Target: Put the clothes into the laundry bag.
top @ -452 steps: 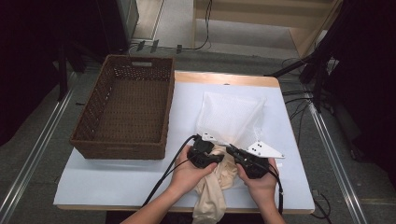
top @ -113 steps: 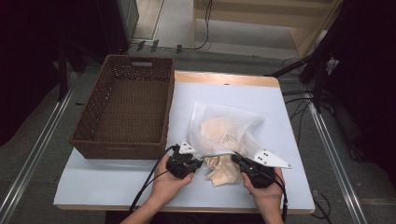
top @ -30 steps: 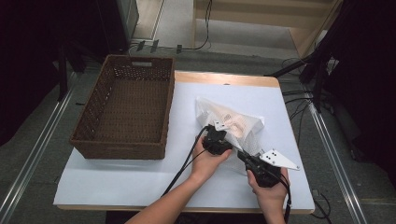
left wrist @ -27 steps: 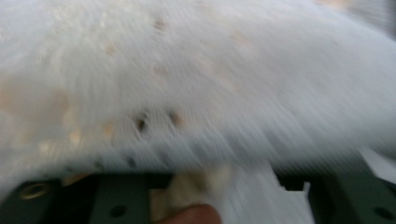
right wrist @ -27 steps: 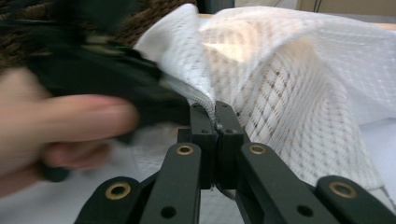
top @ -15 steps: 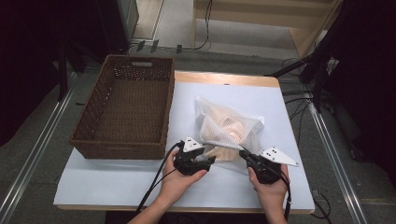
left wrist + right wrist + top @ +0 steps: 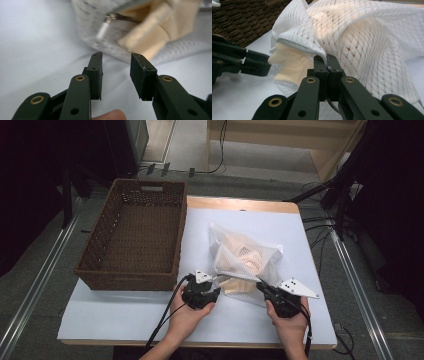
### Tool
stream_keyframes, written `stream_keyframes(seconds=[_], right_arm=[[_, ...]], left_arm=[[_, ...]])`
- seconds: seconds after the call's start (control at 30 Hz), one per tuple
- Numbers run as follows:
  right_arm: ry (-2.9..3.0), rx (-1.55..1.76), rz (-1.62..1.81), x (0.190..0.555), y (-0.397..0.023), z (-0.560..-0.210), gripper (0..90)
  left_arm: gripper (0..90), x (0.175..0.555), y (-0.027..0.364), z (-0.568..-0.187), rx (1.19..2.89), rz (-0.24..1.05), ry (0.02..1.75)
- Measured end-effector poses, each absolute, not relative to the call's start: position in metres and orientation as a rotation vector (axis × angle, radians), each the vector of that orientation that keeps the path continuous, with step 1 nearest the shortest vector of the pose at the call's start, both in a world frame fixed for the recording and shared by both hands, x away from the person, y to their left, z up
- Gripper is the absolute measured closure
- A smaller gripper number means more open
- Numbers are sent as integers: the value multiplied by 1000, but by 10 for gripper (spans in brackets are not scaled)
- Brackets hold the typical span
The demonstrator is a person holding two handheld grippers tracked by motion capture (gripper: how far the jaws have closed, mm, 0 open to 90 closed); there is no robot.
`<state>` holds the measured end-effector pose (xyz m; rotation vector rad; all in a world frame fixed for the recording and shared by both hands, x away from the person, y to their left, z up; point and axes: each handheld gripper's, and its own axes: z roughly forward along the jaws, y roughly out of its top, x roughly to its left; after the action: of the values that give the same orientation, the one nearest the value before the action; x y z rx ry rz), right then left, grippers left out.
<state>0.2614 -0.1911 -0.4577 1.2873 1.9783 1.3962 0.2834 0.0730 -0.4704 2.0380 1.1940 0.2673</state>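
Note:
A white mesh laundry bag (image 7: 243, 257) lies on the white table with a beige garment (image 7: 246, 261) inside and poking out of its near opening. My right gripper (image 7: 262, 287) is shut on the bag's zippered edge (image 7: 299, 48), and the jaws meet on the mesh (image 7: 327, 62). My left gripper (image 7: 216, 293) sits just left of the opening, open, with nothing between its jaws (image 7: 116, 72), which have just been closing. The zipper pull (image 7: 103, 29) and the beige garment (image 7: 155, 32) lie a little beyond its fingertips. The left gripper (image 7: 249, 65) also shows beside the opening in the right gripper view.
A brown wicker basket (image 7: 139, 237) stands empty on the table's left side, close to the left hand. The white table top (image 7: 125, 317) has bare room along the front edge. Cables trail from both grippers toward the person.
The left hand has drawn back from the middle of the bag to the near left of its opening. The bag has settled wider. The right gripper has stayed put on the edge.

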Motion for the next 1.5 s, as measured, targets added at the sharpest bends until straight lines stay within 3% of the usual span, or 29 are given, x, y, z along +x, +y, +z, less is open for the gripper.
stream_keyframes(seconds=[0.27, 0.33, 0.43, 0.6, 0.77, 0.9, 1.0, 1.07, 1.23, 1.3, 1.4, 1.5], right_arm=[[1989, 1278, 1393, 261, -188, -458, 900], [1989, 1279, 1395, 261, -187, -458, 900], [1988, 1268, 1406, 260, -184, -457, 900], [1973, 1234, 1433, 255, -180, -450, 900], [1970, 1255, 1428, 257, -185, -451, 900], [1983, 1282, 1412, 260, -187, -457, 900], [1983, 1292, 1407, 262, -189, -458, 900], [1980, 1298, 1405, 263, -190, -458, 900], [1977, 1299, 1401, 264, -190, -459, 900], [1979, 1299, 1399, 264, -189, -459, 900], [1983, 1303, 1398, 264, -187, -460, 900], [1986, 1297, 1395, 264, -187, -460, 900]], left_arm=[[536, 290, 51, -465, 1999, 328, 1173], [601, 292, 38, -465, 2061, 334, 1122], [814, 297, 24, -461, 2093, 267, 1074], [851, 320, 5, -453, 2017, 110, 1021], [812, 335, -8, -473, 2085, 23, 1014], [579, 328, 6, -469, 2057, -28, 968], [512, 314, 30, -463, 2019, 19, 954], [509, 305, 48, -463, 2009, 63, 994], [680, 297, 67, -469, 2023, 111, 1056], [704, 297, 69, -469, 2023, 129, 1069], [700, 298, 66, -467, 2020, 157, 1064], [615, 303, 62, -466, 1997, 164, 1099]])
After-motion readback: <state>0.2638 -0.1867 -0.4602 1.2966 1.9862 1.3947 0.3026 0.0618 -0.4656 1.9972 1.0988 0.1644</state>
